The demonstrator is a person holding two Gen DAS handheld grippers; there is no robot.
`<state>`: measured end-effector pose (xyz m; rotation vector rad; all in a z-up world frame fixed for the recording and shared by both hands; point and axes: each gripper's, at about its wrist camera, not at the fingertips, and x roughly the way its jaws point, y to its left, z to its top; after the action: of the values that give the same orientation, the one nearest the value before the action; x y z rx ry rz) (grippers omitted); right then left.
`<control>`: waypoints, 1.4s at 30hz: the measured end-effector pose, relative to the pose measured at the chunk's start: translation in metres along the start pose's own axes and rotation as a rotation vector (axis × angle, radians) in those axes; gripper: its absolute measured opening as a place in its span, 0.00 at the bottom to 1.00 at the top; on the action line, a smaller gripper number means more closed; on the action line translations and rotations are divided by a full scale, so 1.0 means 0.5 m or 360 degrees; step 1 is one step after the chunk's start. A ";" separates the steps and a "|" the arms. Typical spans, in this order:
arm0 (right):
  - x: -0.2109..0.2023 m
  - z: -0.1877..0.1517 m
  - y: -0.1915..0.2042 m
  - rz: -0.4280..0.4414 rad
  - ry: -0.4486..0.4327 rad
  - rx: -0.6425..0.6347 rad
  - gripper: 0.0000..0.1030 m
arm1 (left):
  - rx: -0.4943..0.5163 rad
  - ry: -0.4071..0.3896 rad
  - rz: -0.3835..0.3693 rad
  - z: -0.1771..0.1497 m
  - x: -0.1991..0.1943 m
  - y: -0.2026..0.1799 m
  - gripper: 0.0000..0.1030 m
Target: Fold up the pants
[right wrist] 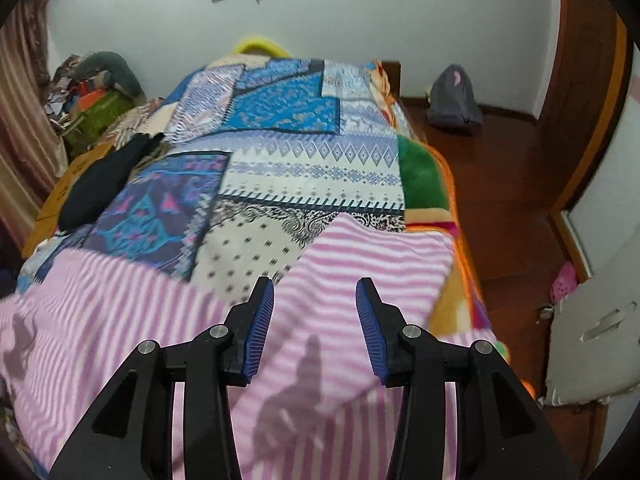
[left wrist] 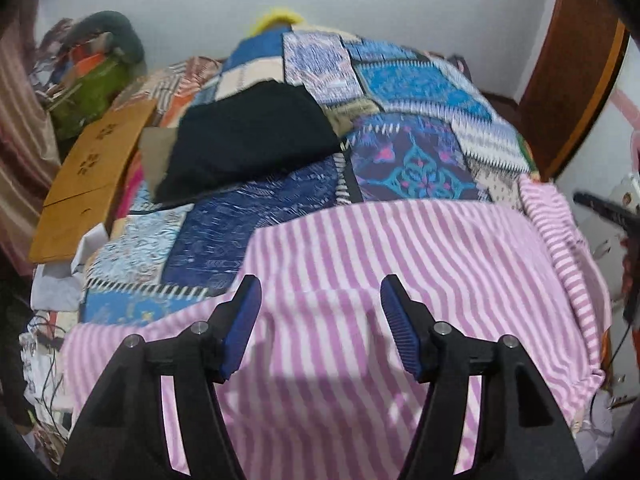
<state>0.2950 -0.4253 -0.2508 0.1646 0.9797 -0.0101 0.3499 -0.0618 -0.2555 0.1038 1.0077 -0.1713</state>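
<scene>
Your left gripper (left wrist: 320, 292) has its jaws spread wide, nothing between the blue pads (left wrist: 240, 332). Your right gripper (right wrist: 315, 294) is likewise spread, gripping nothing.

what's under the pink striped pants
The pink striped pants lie spread on the patchwork quilt, which shows beyond their far edge. A bright fleece blanket peeks out beside them. What lies directly beneath them is covered.

Striped pants (left wrist: 360, 248) cut off at both views' lower edges, partly behind gripper fingers (left wrist: 242, 320); stripes motion-blurred.
</scene>
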 end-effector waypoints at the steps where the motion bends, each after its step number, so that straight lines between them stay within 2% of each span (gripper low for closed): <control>1: 0.021 0.010 -0.004 0.0003 0.0024 0.0010 0.38 | 0.0009 0.0020 0.0008 0.002 0.015 -0.003 0.62; 8: 0.171 0.062 -0.014 -0.0037 0.0200 -0.0003 0.38 | -0.0011 0.0178 -0.0006 -0.008 0.106 -0.004 0.64; 10: 0.211 0.064 -0.016 -0.0024 0.0284 -0.0002 0.38 | -0.0037 0.0148 0.0019 -0.014 0.115 -0.001 0.76; 12: 0.241 0.060 -0.021 -0.0026 0.0330 0.0012 0.38 | -0.0048 0.0132 0.0035 -0.015 0.118 0.002 0.80; 14: 0.251 0.057 -0.023 -0.0038 0.0319 0.0005 0.37 | -0.0070 0.0135 0.0017 -0.017 0.120 0.007 0.80; 16: 0.248 0.053 -0.025 -0.0063 0.0302 -0.0002 0.23 | -0.0077 0.0147 0.0012 -0.014 0.121 0.009 0.80; 17: 0.244 0.052 -0.028 -0.0077 0.0301 -0.0013 0.22 | -0.0072 0.0154 0.0019 -0.012 0.119 0.008 0.80; 19: 0.234 0.053 -0.042 -0.0041 0.0299 0.0002 0.09 | -0.0059 0.0160 0.0042 -0.008 0.114 0.003 0.80; 21: 0.210 0.059 -0.060 0.0007 0.0290 0.0054 0.08 | -0.0035 0.0157 0.0041 -0.004 0.101 -0.011 0.80; 25: 0.100 0.061 -0.095 0.0012 0.0138 0.0099 0.07 | 0.0044 0.0107 -0.0019 0.004 0.051 -0.065 0.80; 31: -0.077 0.033 -0.148 0.0026 -0.0048 0.0169 0.07 | 0.0169 0.0072 -0.0202 0.005 -0.011 -0.200 0.80; 35: -0.166 -0.011 -0.177 0.0024 -0.0114 0.0199 0.07 | 0.0270 0.0113 -0.0351 -0.016 -0.024 -0.316 0.80; 38: -0.200 -0.055 -0.202 0.0039 -0.0117 0.0242 0.07 | 0.0347 0.0158 -0.0444 -0.043 -0.020 -0.401 0.80; 42: -0.225 -0.130 -0.231 0.0028 -0.0091 0.0302 0.07 | 0.0451 0.0199 -0.0512 -0.079 -0.014 -0.483 0.80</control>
<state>0.1689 -0.5373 -0.2090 0.3457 0.9199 -0.0917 0.2673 -0.2918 -0.2726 0.2123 1.1163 -0.6081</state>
